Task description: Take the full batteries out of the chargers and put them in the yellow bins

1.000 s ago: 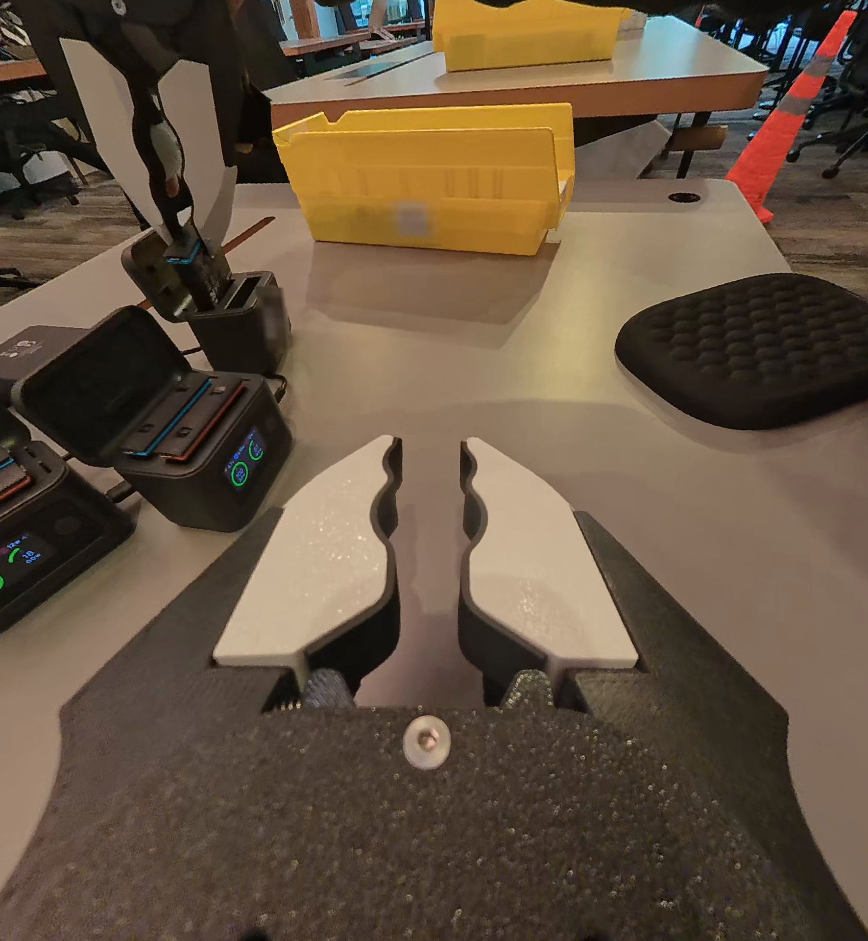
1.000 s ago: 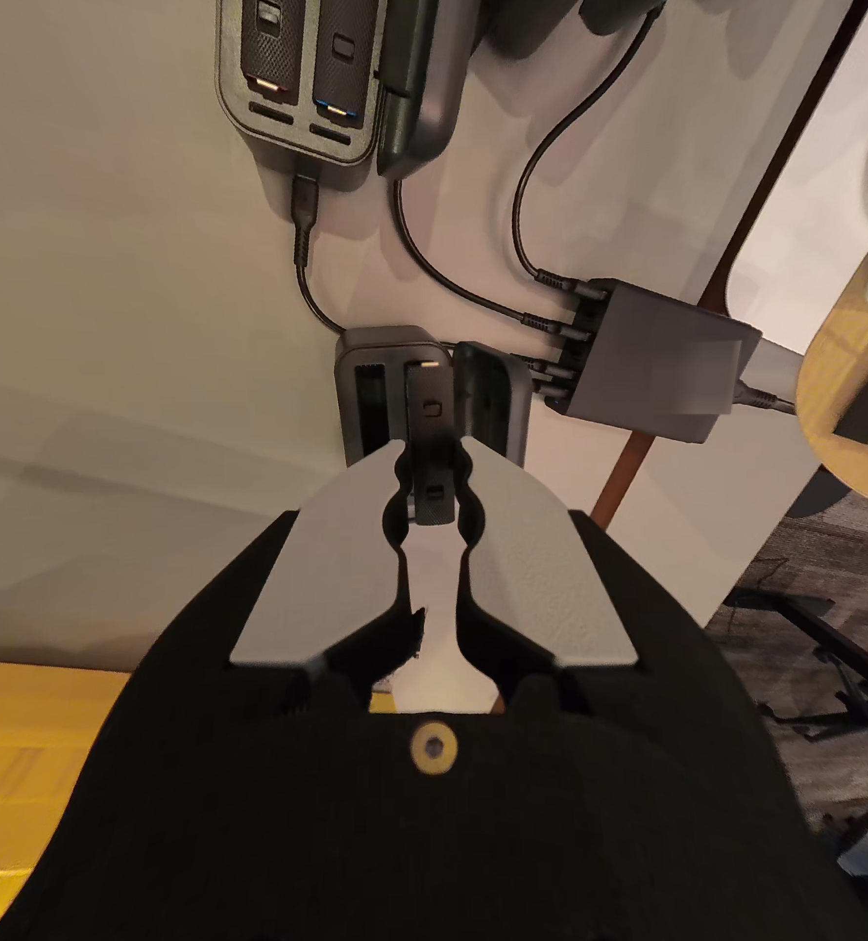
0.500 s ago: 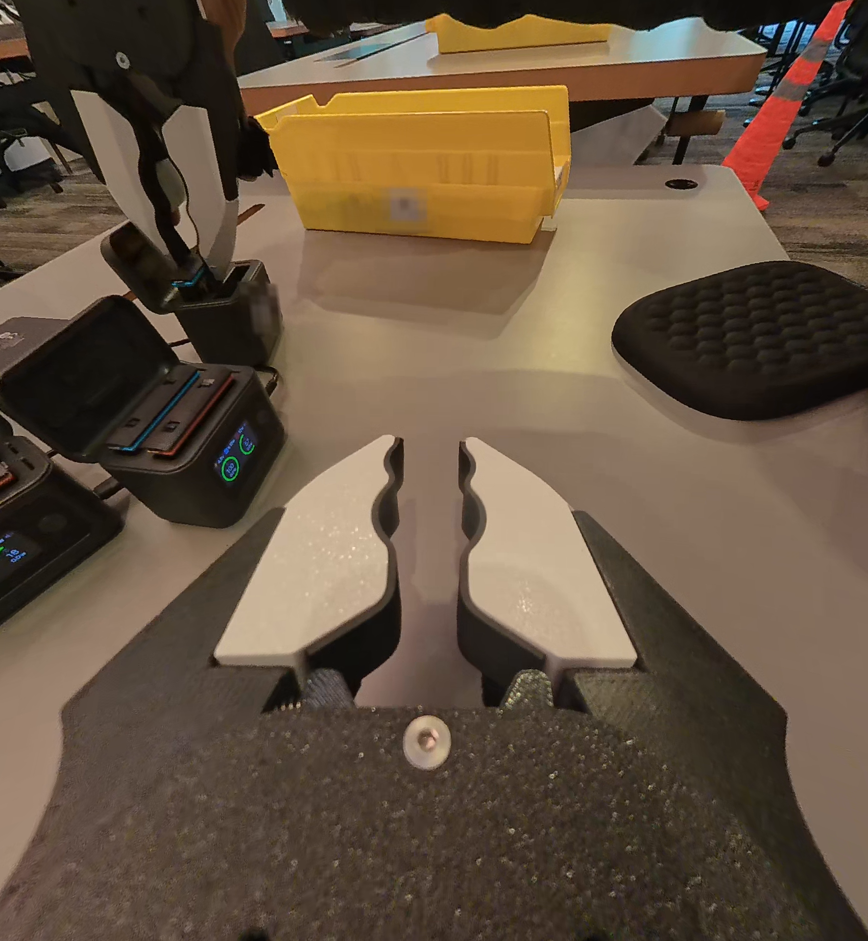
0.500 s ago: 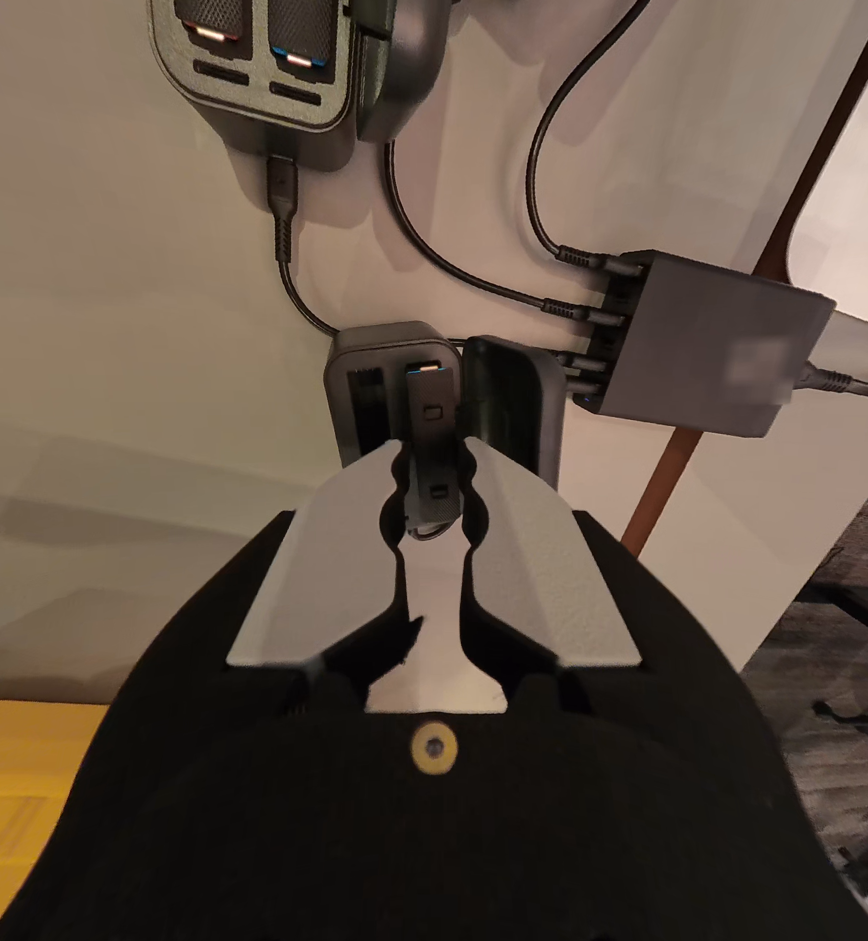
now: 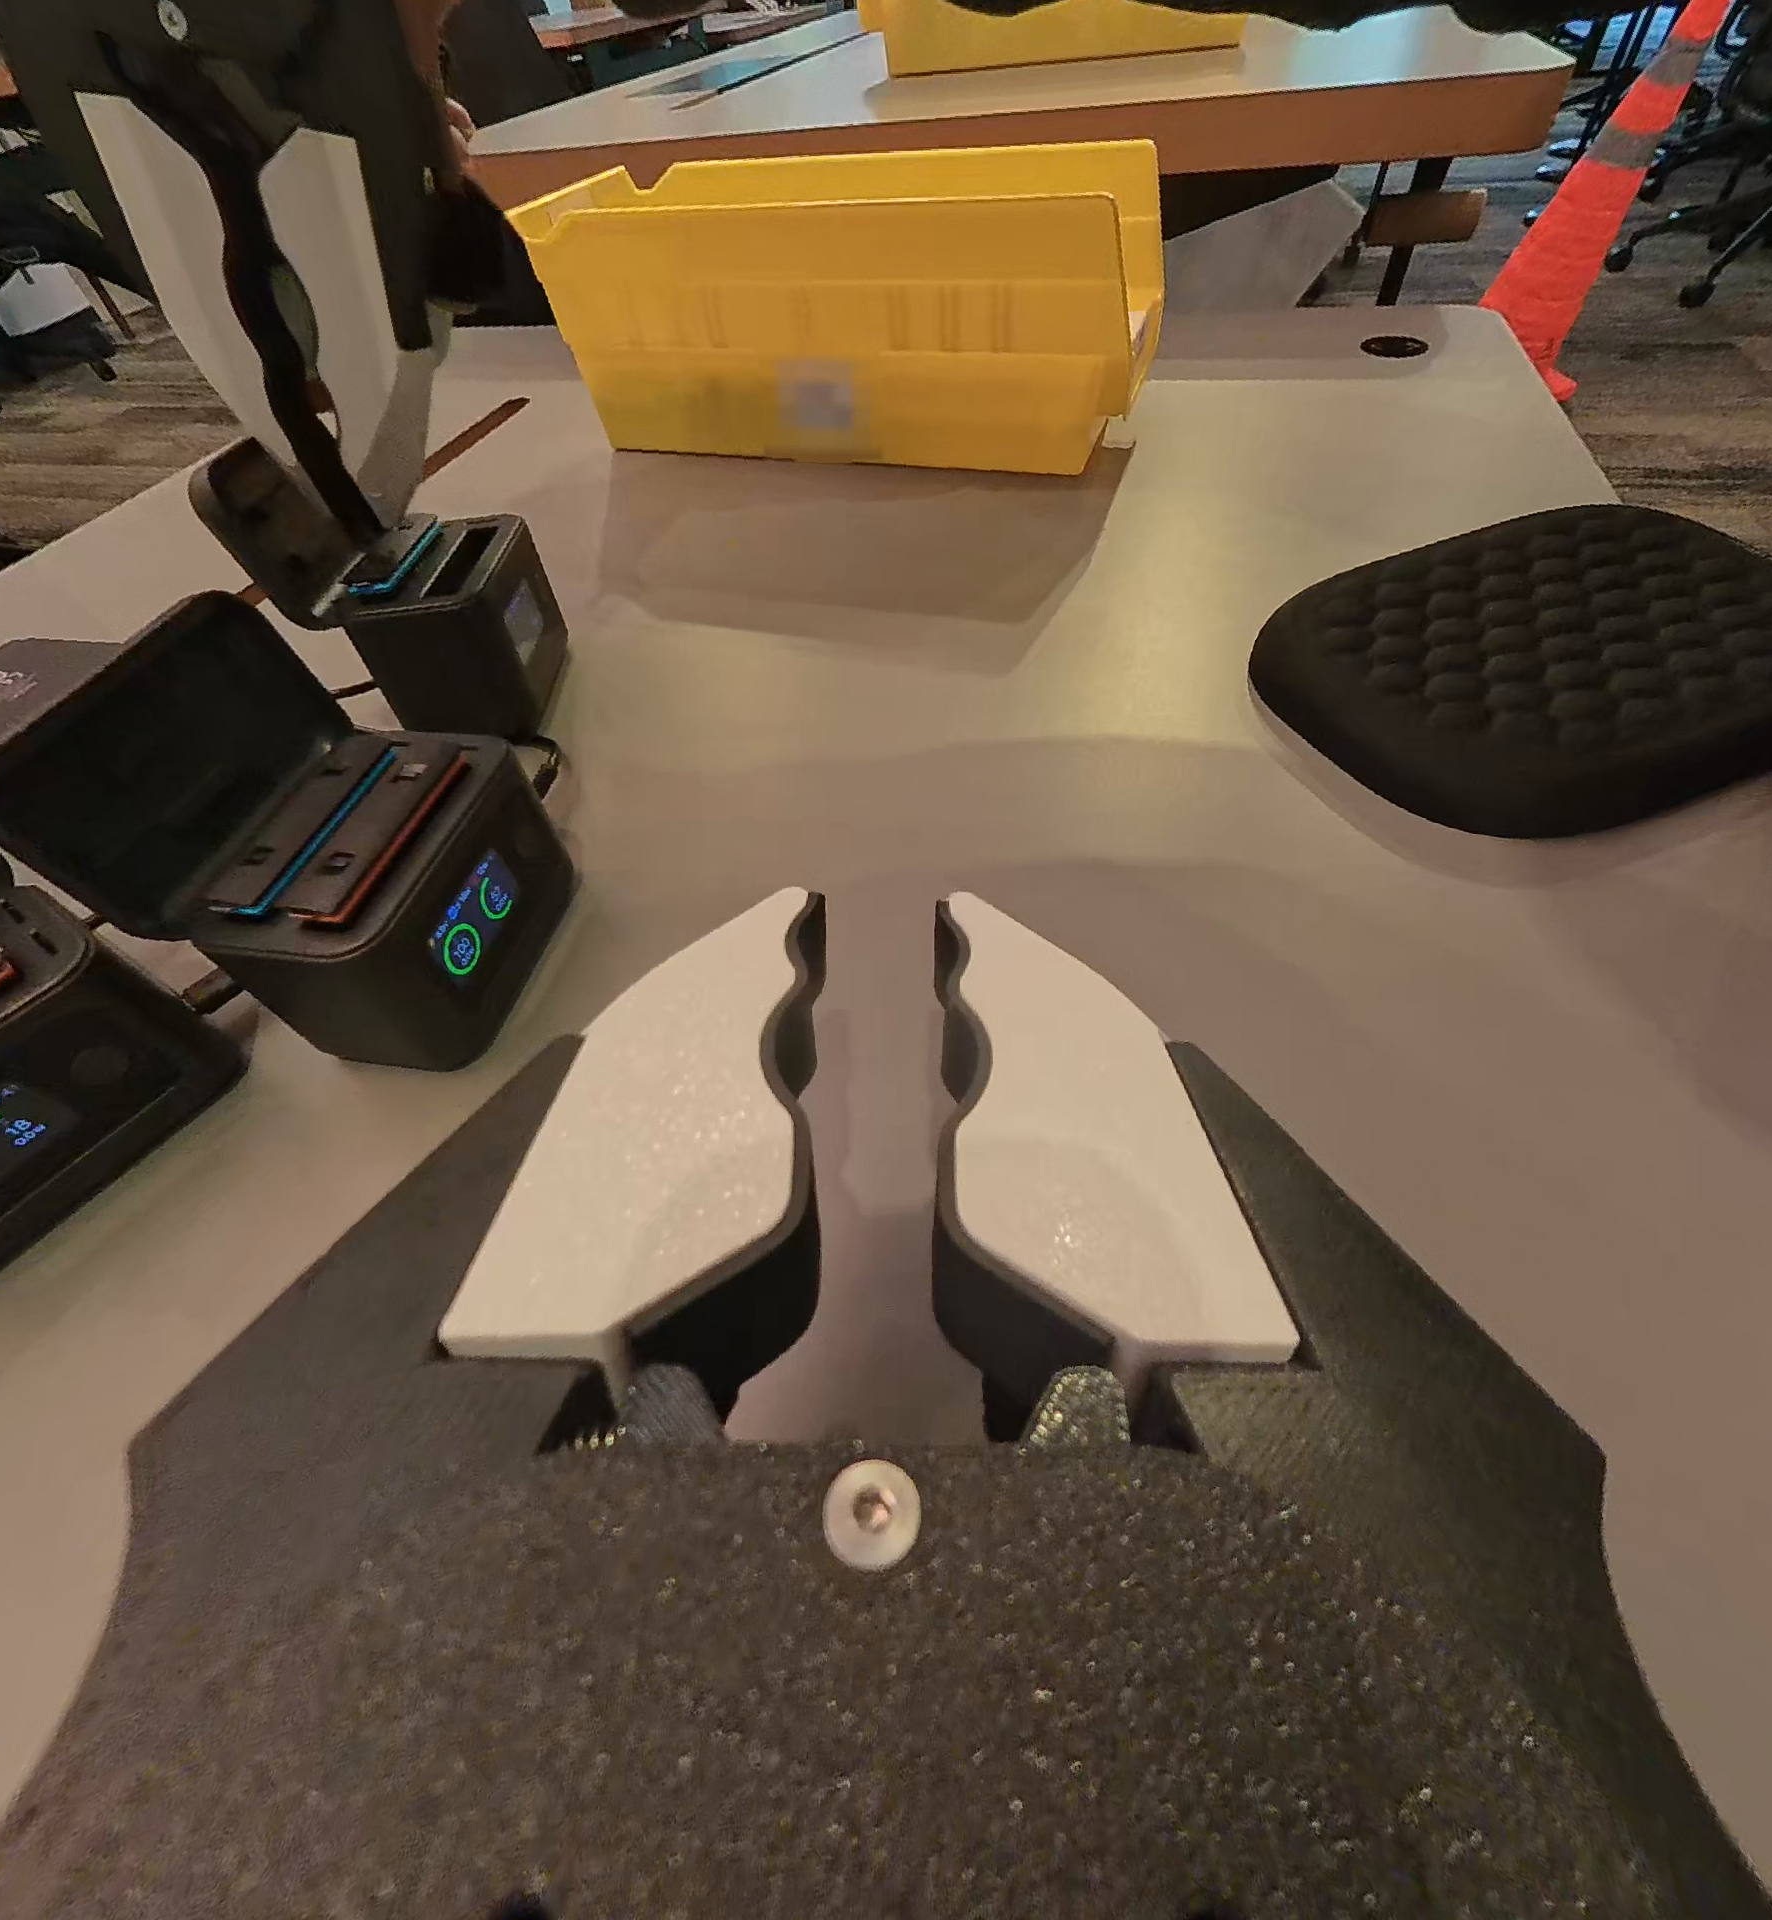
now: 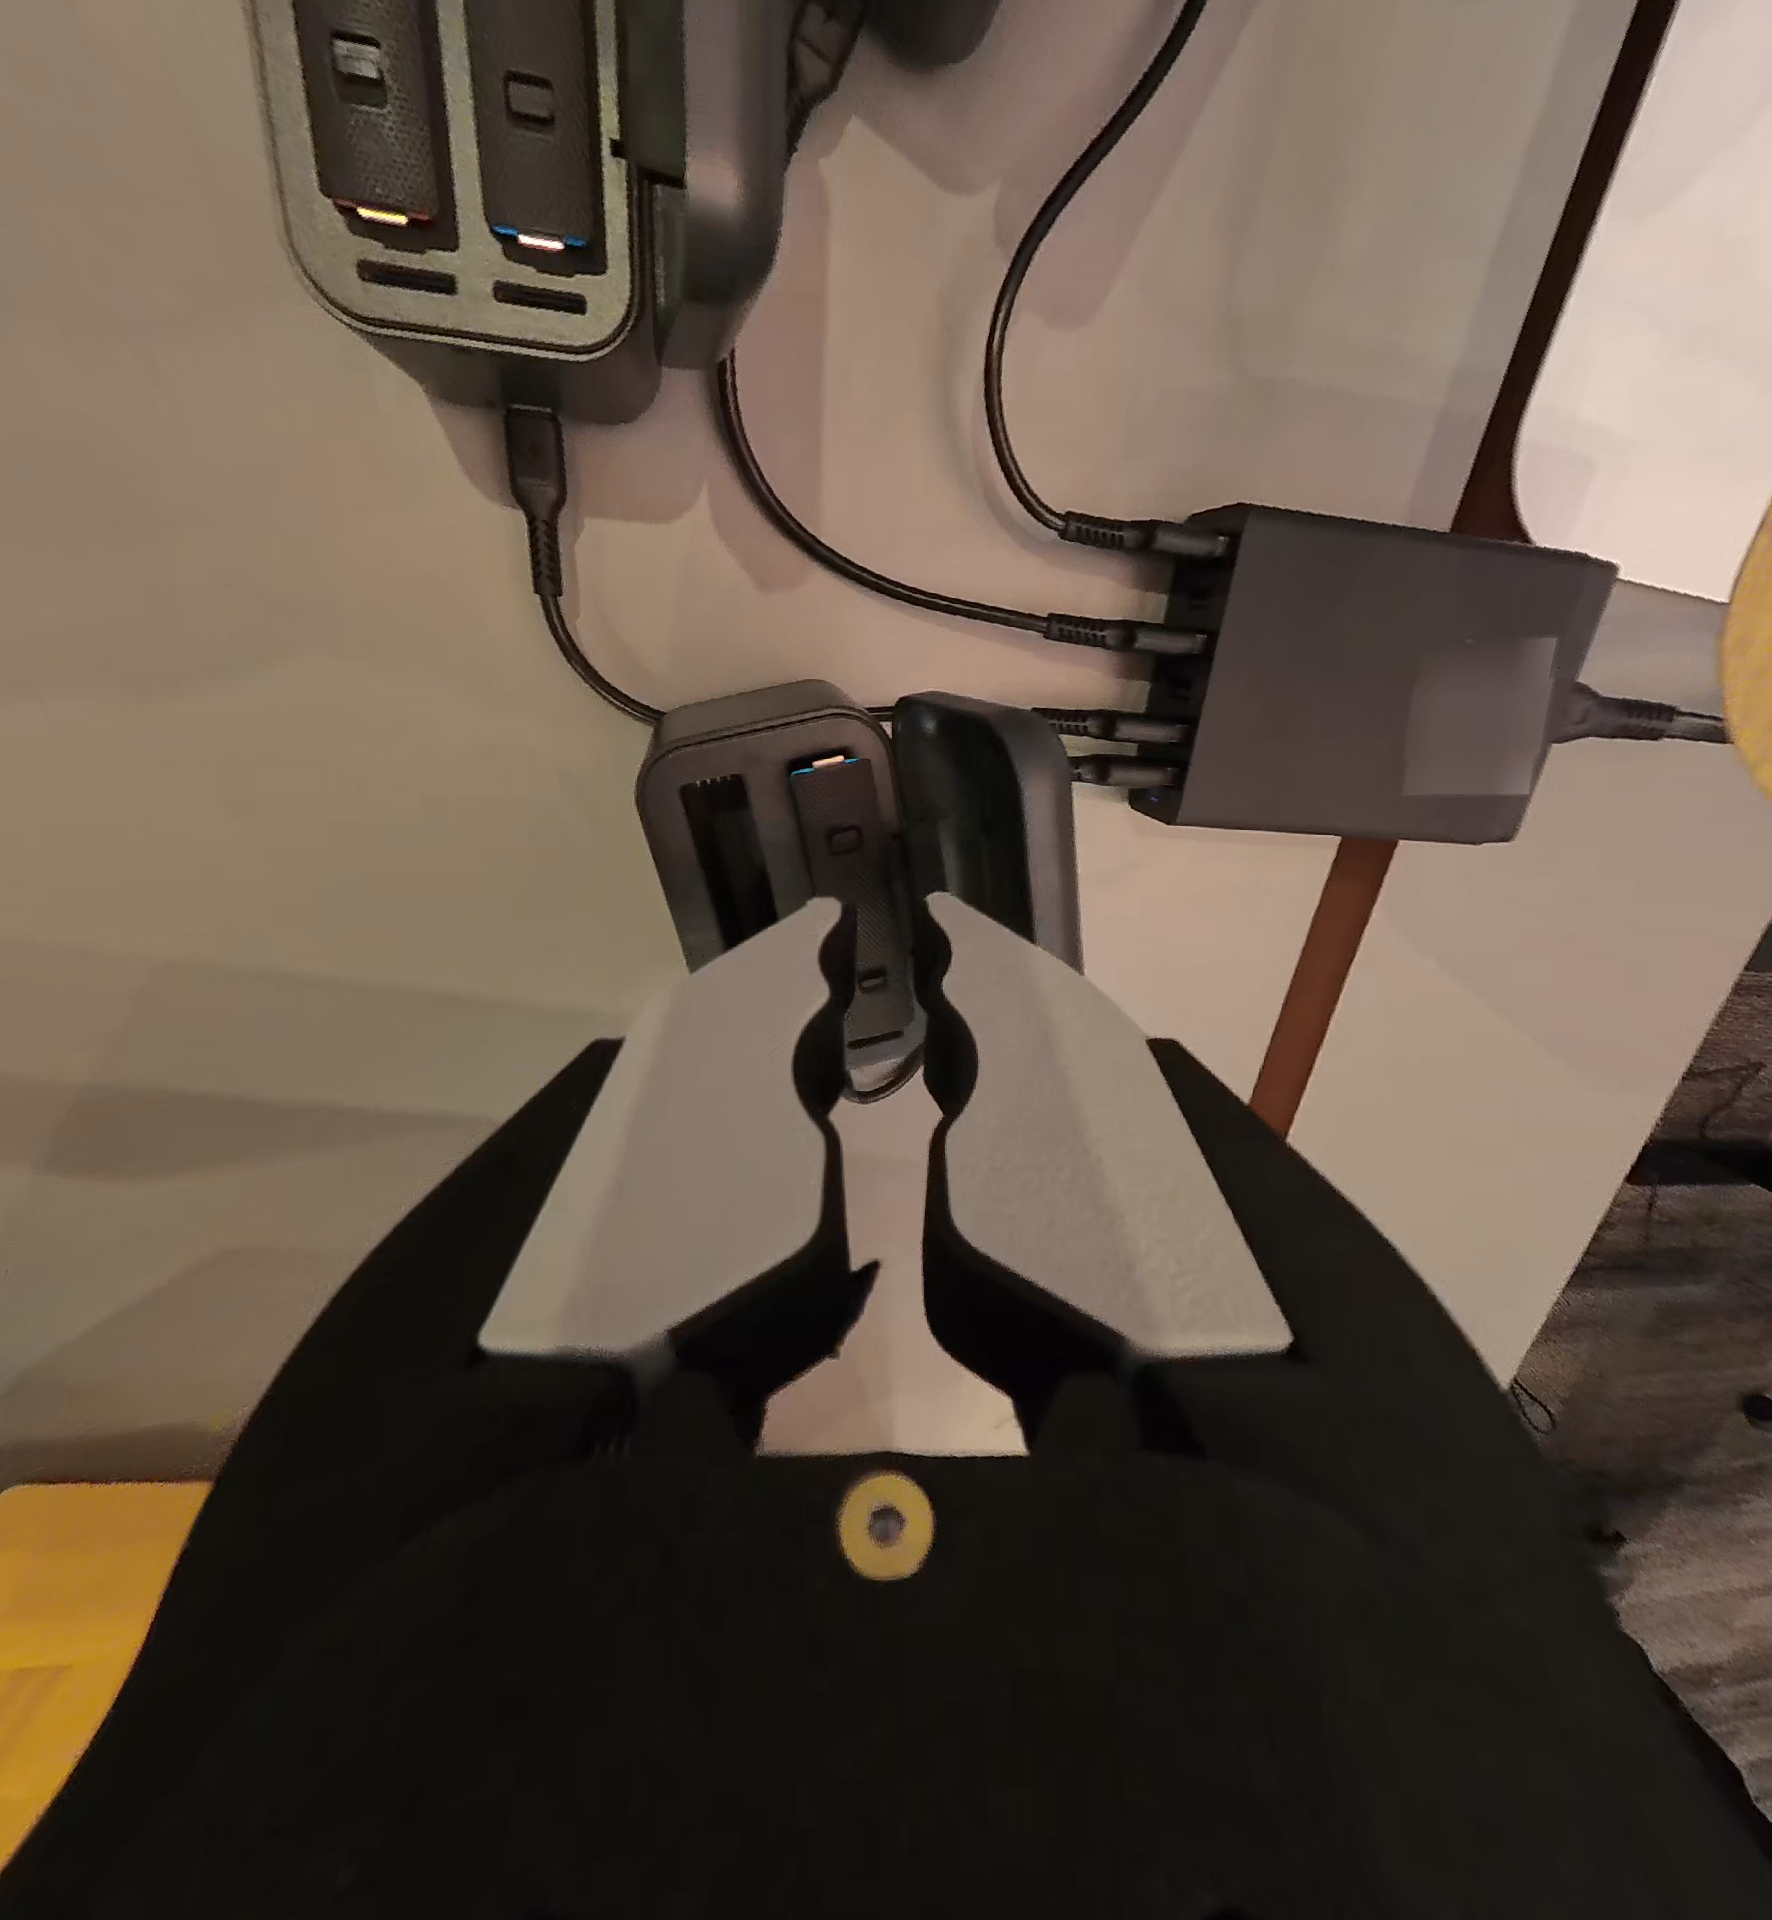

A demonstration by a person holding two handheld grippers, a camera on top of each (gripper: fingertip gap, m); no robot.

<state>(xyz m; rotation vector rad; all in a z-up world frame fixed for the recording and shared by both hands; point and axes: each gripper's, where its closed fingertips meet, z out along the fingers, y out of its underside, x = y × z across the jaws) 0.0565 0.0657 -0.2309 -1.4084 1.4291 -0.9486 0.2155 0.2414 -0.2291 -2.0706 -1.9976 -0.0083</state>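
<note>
The right gripper [image 6: 884,914] clamps a battery [image 6: 866,935] seated in its charger [image 6: 757,800]; the left gripper [image 5: 880,914] hangs open, empty, over the table [image 5: 1277,1039].

Warm, dim light; soft shadows; edges warped, perhaps slightly blurred.

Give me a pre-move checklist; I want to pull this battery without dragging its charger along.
1. Right tongs gripping battery: ok, closed around it.
2. Battery out of charger: not ok, partly in its slot.
3. Lid open: ok, swung aside.
4. Left tongs free to steady the charger: ok, open and empty.
5. Bin ready: ok, open top, behind the charger.
6. Battery full: cannot tell, that charger's screen is unreadable.
</note>
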